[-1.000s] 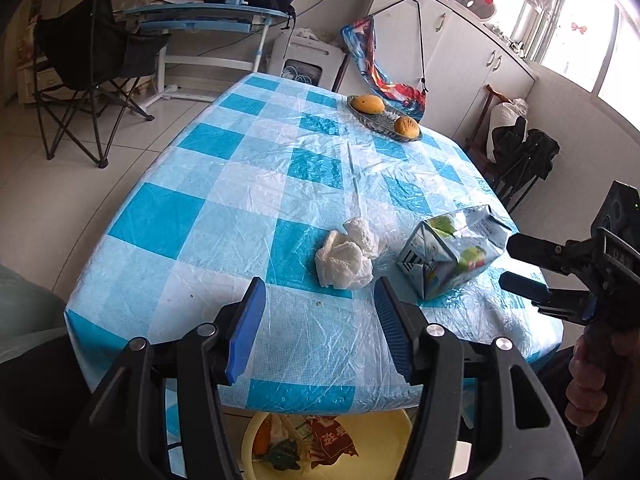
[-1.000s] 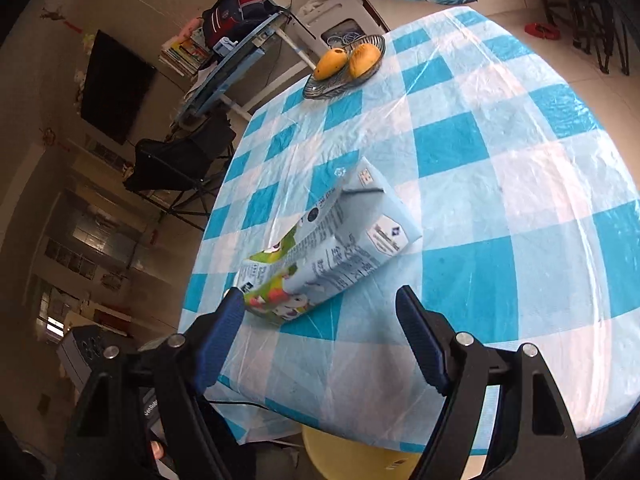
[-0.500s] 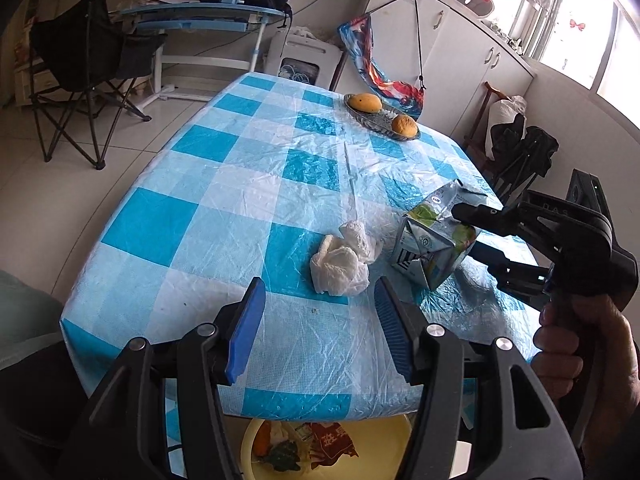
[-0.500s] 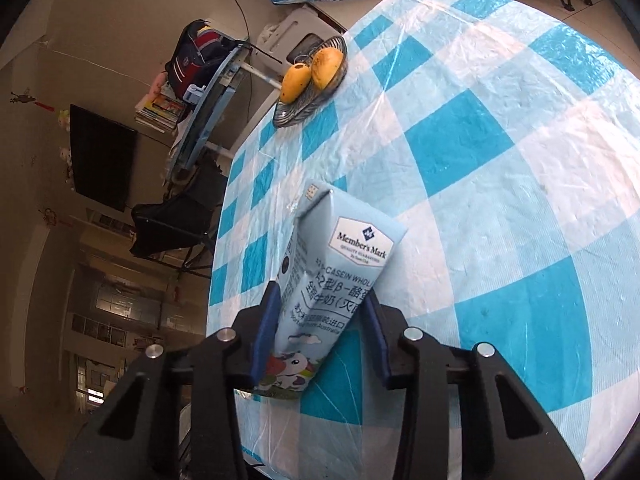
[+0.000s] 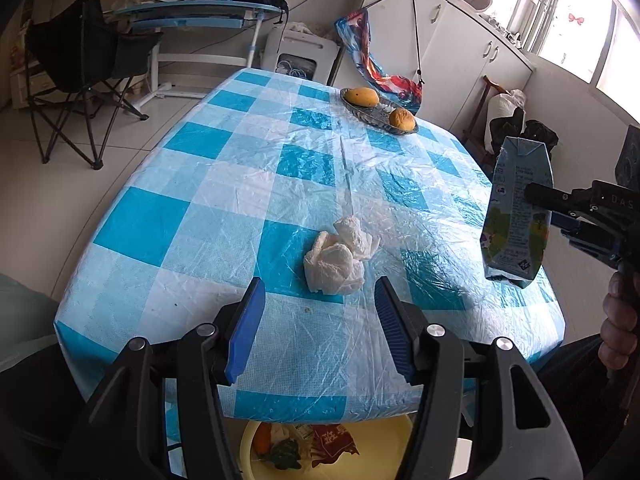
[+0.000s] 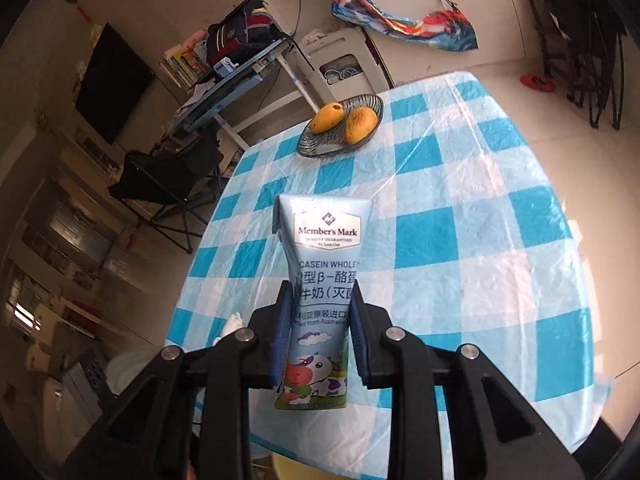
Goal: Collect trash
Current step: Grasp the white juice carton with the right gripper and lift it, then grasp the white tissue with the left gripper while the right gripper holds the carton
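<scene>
A light-blue milk carton (image 6: 326, 280) with a cartoon cow hangs upright above the table's right edge. My right gripper (image 6: 322, 300) is closing on it, and its blue pads pinch the carton's waist inward. The left wrist view shows that carton (image 5: 516, 216) at the far right, in the right gripper (image 5: 560, 208) held by a hand (image 5: 618, 328). A crumpled white tissue wad (image 5: 338, 260) lies on the checked table (image 5: 224, 208). Just short of it my left gripper (image 5: 319, 283) stands open with nothing between its fingers.
A yellow basin (image 5: 392, 432) with wrappers and scraps sits on the floor under the table's near edge. A glass dish (image 5: 380, 113) with two mangoes stands at the table's far end. A black folding chair (image 5: 80, 64) and a desk are at the back left.
My right gripper closed on the carton that lay on its side, then lifted it off the table and turned it upright. The left gripper and the tissue stayed put.
</scene>
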### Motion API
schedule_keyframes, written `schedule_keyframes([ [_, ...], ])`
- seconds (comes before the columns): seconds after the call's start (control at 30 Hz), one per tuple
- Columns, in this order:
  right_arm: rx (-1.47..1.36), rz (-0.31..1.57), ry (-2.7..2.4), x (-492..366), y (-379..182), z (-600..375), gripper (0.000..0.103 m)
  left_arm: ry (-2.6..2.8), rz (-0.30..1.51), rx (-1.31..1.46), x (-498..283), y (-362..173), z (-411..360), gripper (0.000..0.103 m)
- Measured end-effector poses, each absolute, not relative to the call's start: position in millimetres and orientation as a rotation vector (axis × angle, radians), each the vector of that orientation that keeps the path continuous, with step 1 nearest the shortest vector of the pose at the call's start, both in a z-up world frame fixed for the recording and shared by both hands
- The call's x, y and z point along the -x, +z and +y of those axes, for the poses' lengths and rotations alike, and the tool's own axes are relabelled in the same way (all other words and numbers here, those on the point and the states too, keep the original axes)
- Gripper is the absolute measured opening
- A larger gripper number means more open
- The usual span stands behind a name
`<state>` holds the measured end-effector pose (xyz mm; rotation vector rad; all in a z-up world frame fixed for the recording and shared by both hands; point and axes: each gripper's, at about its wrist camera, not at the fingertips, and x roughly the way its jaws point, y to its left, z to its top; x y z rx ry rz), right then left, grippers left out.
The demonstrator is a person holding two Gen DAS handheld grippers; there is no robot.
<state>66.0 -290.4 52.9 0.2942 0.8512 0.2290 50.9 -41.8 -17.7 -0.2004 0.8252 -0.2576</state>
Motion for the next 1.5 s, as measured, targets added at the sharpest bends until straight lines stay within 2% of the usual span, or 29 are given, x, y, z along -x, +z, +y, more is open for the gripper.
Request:
schedule_keyframes([
  [0.13,-0.077,0.892,0.228,-71.8,44.1,-257.5,0.028,-0.260,0.826,0.192,-53.6,-17.4,-46.8,0.054],
  [0.43,-0.109,0.911,0.258,-89.8,18.7,-250.5,0.031,-0.264,0.833,0.174,-65.8,-17.8,-55.9,0.056],
  [0.53,-0.151,0.922,0.246,-91.4,9.9,-260.7,0.040,-0.262,0.840,0.158,-72.3,-20.3,-61.9,0.056],
  [0.6,-0.174,0.920,0.243,-91.0,8.4,-264.9,0.050,-0.257,0.845,0.153,-75.8,-21.7,-65.0,0.056],
  [0.67,-0.194,0.913,0.245,-90.0,9.2,-267.3,0.055,-0.254,0.842,0.147,-77.8,-22.5,-66.9,0.056],
  [1.13,-0.180,0.914,0.265,-87.8,3.6,-259.9,0.056,-0.235,0.813,0.083,-82.4,-21.3,-74.9,0.056],
  [1.17,-0.179,0.916,0.264,-87.7,2.7,-259.7,0.056,-0.238,0.810,0.079,-82.3,-21.6,-75.4,0.053],
  [1.23,-0.175,0.923,0.262,-88.2,-0.3,-259.4,0.055,-0.253,0.818,0.063,-83.1,-22.8,-77.7,0.031],
  [1.3,-0.175,0.924,0.264,-88.2,-2.3,-259.0,0.047,-0.265,0.808,0.047,-81.7,-22.4,-80.1,0.024],
  [1.37,-0.166,0.918,0.267,-87.6,-2.4,-257.6,0.035,-0.282,0.794,0.050,-78.9,-19.6,-80.3,0.020],
  [1.5,-0.181,0.876,0.276,-82.2,4.1,-258.7,0.035,-0.290,0.757,0.095,-71.6,-10.1,-71.6,0.018],
])
